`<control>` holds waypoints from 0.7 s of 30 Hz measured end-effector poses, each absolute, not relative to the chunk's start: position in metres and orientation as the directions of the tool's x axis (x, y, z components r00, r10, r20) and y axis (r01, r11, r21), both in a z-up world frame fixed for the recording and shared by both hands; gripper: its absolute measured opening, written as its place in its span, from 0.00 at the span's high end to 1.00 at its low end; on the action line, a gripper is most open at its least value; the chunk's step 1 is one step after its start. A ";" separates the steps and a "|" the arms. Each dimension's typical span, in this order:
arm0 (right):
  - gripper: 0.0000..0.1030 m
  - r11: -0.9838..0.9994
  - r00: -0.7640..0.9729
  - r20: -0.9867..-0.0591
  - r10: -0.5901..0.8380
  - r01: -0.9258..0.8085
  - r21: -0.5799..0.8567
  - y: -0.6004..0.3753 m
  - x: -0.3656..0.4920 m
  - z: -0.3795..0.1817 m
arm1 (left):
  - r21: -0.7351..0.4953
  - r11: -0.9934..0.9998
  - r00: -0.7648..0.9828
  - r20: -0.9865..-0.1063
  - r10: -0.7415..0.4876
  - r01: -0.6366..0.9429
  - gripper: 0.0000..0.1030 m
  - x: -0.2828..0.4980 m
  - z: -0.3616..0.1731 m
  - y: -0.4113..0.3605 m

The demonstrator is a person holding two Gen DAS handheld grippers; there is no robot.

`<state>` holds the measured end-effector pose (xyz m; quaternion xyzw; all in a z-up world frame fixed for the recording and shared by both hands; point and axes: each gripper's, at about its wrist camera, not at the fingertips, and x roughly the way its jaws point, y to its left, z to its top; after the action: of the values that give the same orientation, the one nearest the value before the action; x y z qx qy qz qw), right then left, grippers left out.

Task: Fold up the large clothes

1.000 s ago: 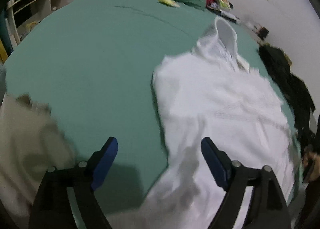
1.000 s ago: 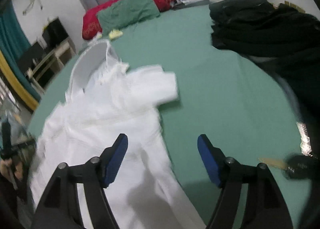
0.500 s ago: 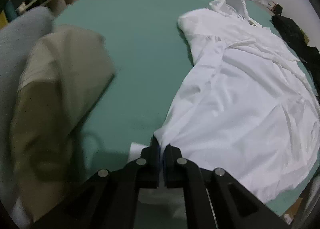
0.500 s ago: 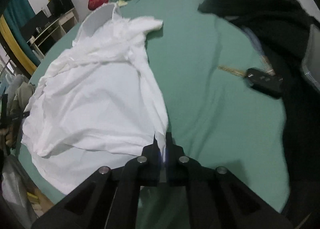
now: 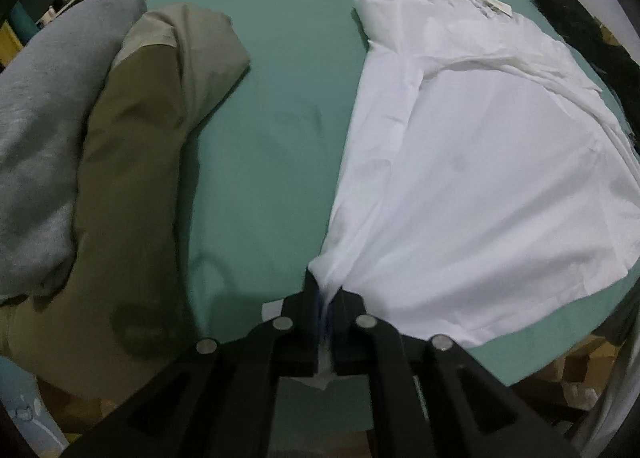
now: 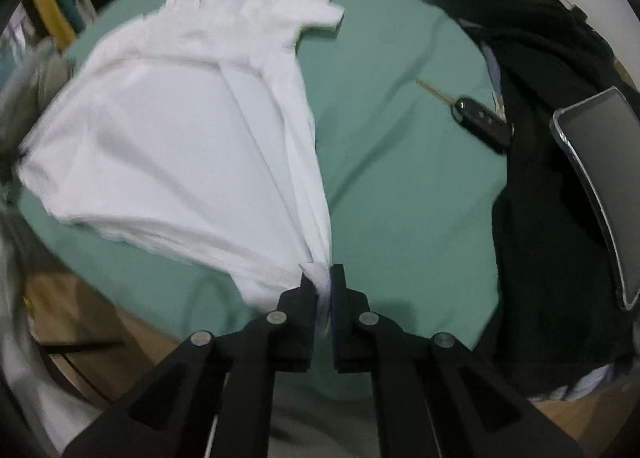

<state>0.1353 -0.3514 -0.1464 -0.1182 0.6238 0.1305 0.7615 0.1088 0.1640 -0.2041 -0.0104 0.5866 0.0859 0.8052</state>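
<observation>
The white shirt (image 5: 480,162) is lying spread on the green bedsheet (image 5: 280,106), collar end pointing toward the far side of the bed and hem reaching the near edge. All positions below are given relative to this shirt.

At the shirt's near left hem corner, the left gripper (image 5: 327,298) is pinching a bunched fold of white fabric, its jaws pressed together on the cloth. At the shirt's near right hem corner, the right gripper (image 6: 325,286) is gripping a gathered pleat of the same fabric; its jaws are opening slightly while the cloth is still sitting between the pads. The fabric is fanning out from each pinch point toward the collar.

To the left of the shirt, well apart across bare sheet, an olive garment (image 5: 132,186) is lying in a heap, with a grey garment (image 5: 44,126) touching its far-left side. To the right of the shirt, a black garment (image 6: 560,178) is piled on the sheet; a car key (image 6: 482,124) is resting between shirt and pile, at the pile's edge, and a phone (image 6: 604,178) is lying on top of the black cloth.
</observation>
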 end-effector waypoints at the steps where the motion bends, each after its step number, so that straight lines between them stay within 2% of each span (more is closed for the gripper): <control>1: 0.72 0.946 0.192 -0.981 0.040 -0.323 -0.025 -0.356 0.134 -0.144 | 0.090 0.981 0.292 -0.947 0.137 -0.170 0.88 0.110 -0.201 0.165; 2: 0.64 0.950 0.204 -0.979 0.027 -0.310 -0.038 -0.359 0.131 -0.142 | 0.092 0.977 0.289 -0.946 0.145 -0.191 0.64 0.111 -0.198 0.167; 3: 0.53 0.955 0.223 -0.974 0.025 -0.295 -0.044 -0.362 0.129 -0.136 | 0.074 0.975 0.304 -0.943 0.137 -0.211 0.52 0.112 -0.192 0.169; 4: 0.51 0.958 0.235 -0.971 0.041 -0.286 -0.029 -0.363 0.129 -0.132 | 0.049 0.974 0.328 -0.937 0.121 -0.221 0.42 0.112 -0.186 0.170; 6: 0.51 0.959 0.263 -0.959 0.103 -0.283 0.025 -0.361 0.131 -0.120 | -0.009 0.977 0.376 -0.923 0.074 -0.214 0.39 0.113 -0.172 0.169; 8: 0.50 0.954 0.285 -0.948 0.139 -0.296 0.051 -0.352 0.137 -0.117 | -0.010 0.982 0.392 -0.917 0.066 -0.190 0.27 0.119 -0.169 0.162; 10: 0.50 0.947 0.280 -0.947 0.159 -0.314 0.066 -0.342 0.144 -0.124 | 0.027 0.983 0.359 -0.929 0.092 -0.180 0.27 0.125 -0.179 0.157; 13: 0.50 0.932 0.224 -0.963 0.147 -0.358 0.059 -0.326 0.155 -0.147 | 0.017 0.980 0.340 -0.936 0.086 -0.199 0.27 0.129 -0.190 0.152; 17: 0.50 0.930 0.278 -0.945 0.170 -0.362 0.061 -0.320 0.174 -0.142 | -0.023 0.979 0.426 -0.902 0.066 -0.200 0.27 0.145 -0.175 0.151; 21: 0.50 0.941 0.337 -0.921 0.197 -0.328 0.082 -0.319 0.215 -0.133 | -0.054 0.980 0.505 -0.862 0.052 -0.193 0.26 0.196 -0.160 0.144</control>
<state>0.2152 -0.3195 -0.1330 -0.0588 0.5527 0.1609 0.8155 0.1958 0.1435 -0.1602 -0.0715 0.4925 0.0708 0.8645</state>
